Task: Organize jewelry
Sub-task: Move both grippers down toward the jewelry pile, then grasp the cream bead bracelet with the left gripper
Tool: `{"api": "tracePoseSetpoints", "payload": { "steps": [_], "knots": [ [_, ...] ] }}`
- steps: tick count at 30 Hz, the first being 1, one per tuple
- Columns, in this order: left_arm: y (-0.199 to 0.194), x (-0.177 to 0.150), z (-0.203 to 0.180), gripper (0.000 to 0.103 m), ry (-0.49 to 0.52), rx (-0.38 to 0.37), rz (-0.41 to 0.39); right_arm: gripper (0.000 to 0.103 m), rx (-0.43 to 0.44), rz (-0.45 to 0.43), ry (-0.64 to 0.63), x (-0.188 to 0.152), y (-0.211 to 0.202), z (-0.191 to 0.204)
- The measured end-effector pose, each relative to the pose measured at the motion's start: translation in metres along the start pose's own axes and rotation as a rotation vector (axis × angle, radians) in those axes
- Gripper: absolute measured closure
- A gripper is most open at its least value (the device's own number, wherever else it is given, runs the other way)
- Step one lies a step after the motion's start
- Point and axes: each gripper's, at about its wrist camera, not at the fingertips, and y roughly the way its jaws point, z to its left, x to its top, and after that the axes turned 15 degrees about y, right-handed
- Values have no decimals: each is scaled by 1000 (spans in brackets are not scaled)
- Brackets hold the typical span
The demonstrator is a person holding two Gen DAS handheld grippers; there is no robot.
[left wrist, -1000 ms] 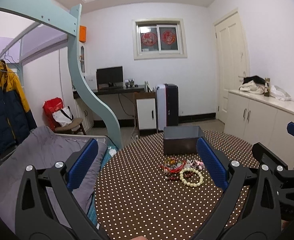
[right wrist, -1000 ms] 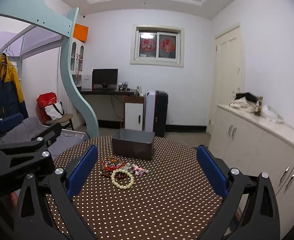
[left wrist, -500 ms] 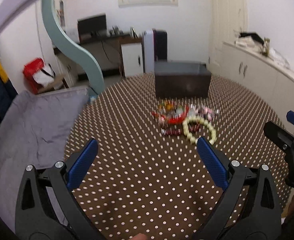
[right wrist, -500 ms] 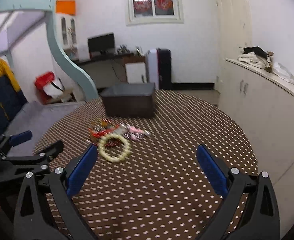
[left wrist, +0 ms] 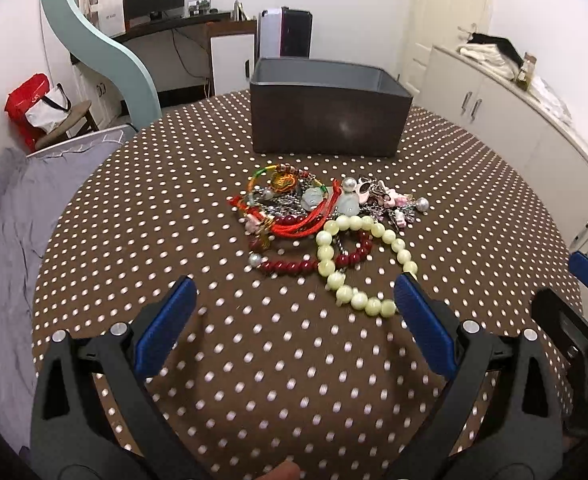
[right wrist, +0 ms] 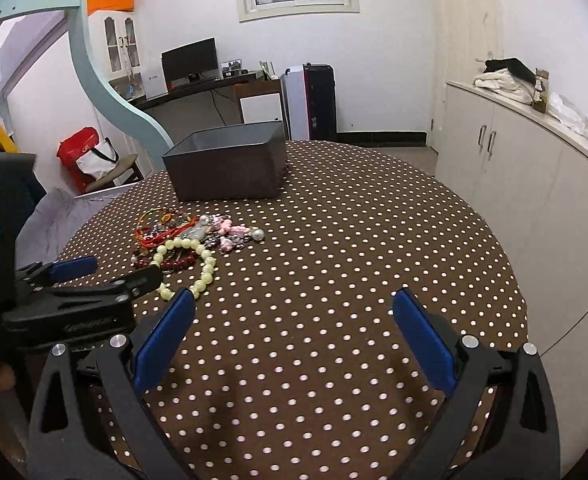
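A tangled heap of jewelry [left wrist: 325, 216] lies near the middle of the round brown bench with white polka dots [left wrist: 174, 208]. A bracelet of large pale cream beads [left wrist: 357, 264] lies nearest, overlapping a string of dark red beads [left wrist: 294, 266]. Behind them lie red cords [left wrist: 305, 222], a green-and-orange woven bangle [left wrist: 278, 178], silver chains and small pink charms [left wrist: 393, 200]. Just beyond stands an open dark rectangular box [left wrist: 327, 114], upright, apart from the heap.

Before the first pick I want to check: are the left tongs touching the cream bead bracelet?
Cannot tell. In the left wrist view, the left tongs stand open, and one pad overlaps the cream bead bracelet.
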Motion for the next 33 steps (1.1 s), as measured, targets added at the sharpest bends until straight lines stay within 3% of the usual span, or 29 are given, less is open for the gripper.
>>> {"api": "tracePoseSetpoints", "payload": {
  "steps": [2, 7, 10, 12, 15, 18, 22, 27, 29, 33],
  "knots": [
    [7, 3, -4, 10, 7, 5, 23, 8, 3, 5, 2, 1, 1, -4],
    [15, 6, -5, 31, 20, 15, 71, 8, 34, 39, 12, 4, 5, -9],
    [10, 3, 2, 52, 11, 27, 61, 8, 51, 58, 17, 5, 7, -12],
    [6, 0, 11, 74, -5, 35, 54, 8, 50, 64, 8, 6, 8, -12],
    [3, -10, 22, 84, -19, 0, 39, 8, 45, 70, -17, 7, 9, -9],
    [-1, -16, 32, 90, -34, -8, 35, 8, 31, 74, -52, 7, 12, 0],
    [-8, -27, 41, 91, -51, -22, 12, 8, 29, 71, -107, 9, 15, 14],
    [-21, -35, 61, 93, -93, -57, -33, 8, 81, 67, -166, 19, 27, 39],
    [-25, -35, 69, 93, -108, -74, -49, 12, 135, 87, -186, 25, 35, 52],
    [-31, -34, 86, 93, -132, -75, -82, 31, 178, 120, -280, 31, 56, 87]
  ]
}}
